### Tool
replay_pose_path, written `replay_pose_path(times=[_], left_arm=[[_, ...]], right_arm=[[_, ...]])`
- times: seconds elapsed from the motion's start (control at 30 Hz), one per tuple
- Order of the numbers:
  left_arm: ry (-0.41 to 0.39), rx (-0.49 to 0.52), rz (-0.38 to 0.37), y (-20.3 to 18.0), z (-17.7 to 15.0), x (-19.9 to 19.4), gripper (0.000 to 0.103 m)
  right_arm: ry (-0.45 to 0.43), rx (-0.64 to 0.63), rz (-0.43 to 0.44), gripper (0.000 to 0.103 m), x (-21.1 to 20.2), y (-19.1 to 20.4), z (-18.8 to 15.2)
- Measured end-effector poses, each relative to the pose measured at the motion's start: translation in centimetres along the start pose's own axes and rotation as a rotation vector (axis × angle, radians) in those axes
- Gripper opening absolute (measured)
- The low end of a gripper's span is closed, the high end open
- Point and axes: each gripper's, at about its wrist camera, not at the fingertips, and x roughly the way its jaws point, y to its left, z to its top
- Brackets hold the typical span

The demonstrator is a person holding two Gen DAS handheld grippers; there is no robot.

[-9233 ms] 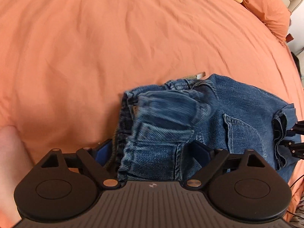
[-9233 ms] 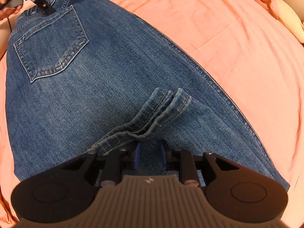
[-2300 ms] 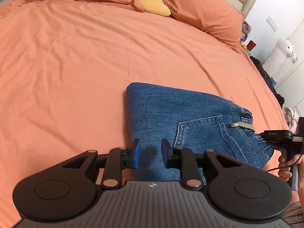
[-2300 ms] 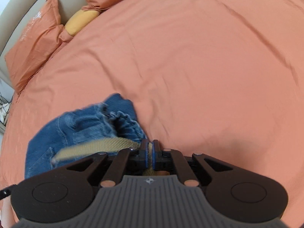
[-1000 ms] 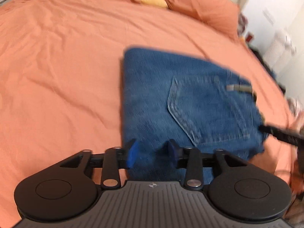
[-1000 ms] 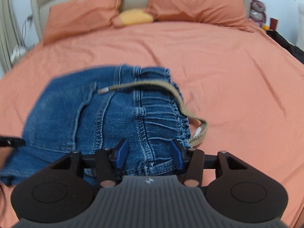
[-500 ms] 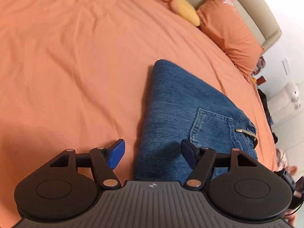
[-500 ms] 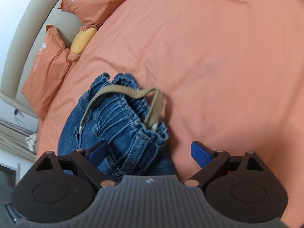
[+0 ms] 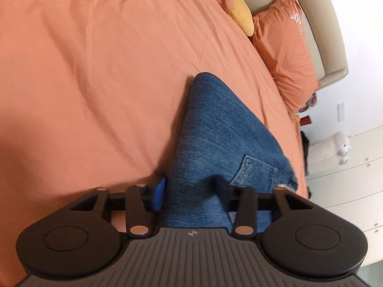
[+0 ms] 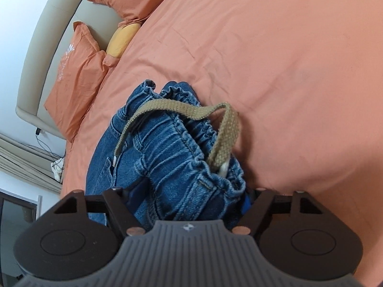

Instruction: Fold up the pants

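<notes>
Near the bed's [image 9: 95, 71] foot edge, my half-folded jeans [image 9: 215, 138] await another fold; left gripper [image 9: 189, 189] and right gripper [image 10: 189, 196] fingers have just been closing around denim, not yet clenched.

The near end of the folded blue denim pants [image 9: 215, 129] disappears under the left tool [image 9: 189, 191], and its right pad is blurred. The right tool [image 10: 191, 198] covers the gathered waistband's near edge; whether either tool's pads press the cloth cannot be told.

Bedspread [image 9: 100, 76]: open, flat cloth all around the jeans [image 9: 215, 131]; free passage on every side. Pillows [image 9: 284, 47] and headboard [image 9: 318, 31]: block the far end, well apart from jeans. Drawstring [image 10: 225, 129]: loops loose over the waistband, a snag.
</notes>
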Motion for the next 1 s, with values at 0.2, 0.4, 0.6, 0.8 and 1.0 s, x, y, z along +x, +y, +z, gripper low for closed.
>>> replay_pose_path(times=[0.2,0.4,0.6,0.8,1.0], left_arm=[[-0.026,0.029,-0.013,-1.0,-0.6,-0.5,0.017],[-0.052,0.094,-0.042,-3.1,-0.5,-2.4,0.011],[-0.088,0.225,-0.023,-5.8,1.1,-6.1,0.01],[-0.155,0.302,0.058,-5.4,5.4,-12.0,0.01],[-0.221,0.306,0.161,-3.3,10.9,-16.3,0.01]], right_arm=[[-0.01,-0.046,0.04,0.041,-1.2,0.8,-0.4],[-0.048,-0.099,0.112,0.028,-3.5,3.0,-0.7],[-0.053,-0.193,0.159,0.023,-4.9,8.3,-1.5],[-0.027,-0.298,0.229,0.022,-2.4,15.6,-3.4],[0.032,-0.335,0.282,0.022,4.0,22.2,-5.3]])
